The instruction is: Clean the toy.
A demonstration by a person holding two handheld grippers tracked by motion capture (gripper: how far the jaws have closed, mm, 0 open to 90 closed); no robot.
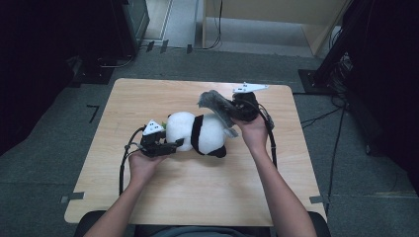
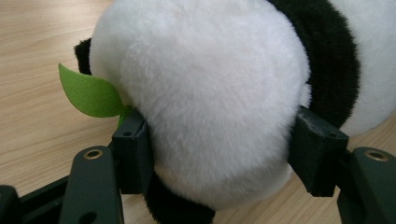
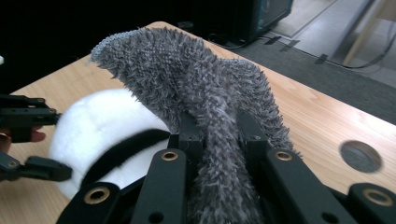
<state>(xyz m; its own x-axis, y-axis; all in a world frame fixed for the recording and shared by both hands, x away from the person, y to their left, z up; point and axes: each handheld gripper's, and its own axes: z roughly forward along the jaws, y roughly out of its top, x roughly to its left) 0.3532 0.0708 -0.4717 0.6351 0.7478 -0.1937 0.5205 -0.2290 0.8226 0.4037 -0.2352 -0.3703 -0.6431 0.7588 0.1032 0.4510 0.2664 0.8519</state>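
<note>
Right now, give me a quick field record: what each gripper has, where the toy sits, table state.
left gripper: jaws on either side of the panda plush's white head, pads pressing into the fur
right gripper: shut on a grey fuzzy cloth, held raised over the panda's body
panda plush: lying on its side on the wooden table, black band across the middle
green felt leaf: sticks out beside the head, next to one left jaw
table hole: round, near the edge in the right gripper view
</note>
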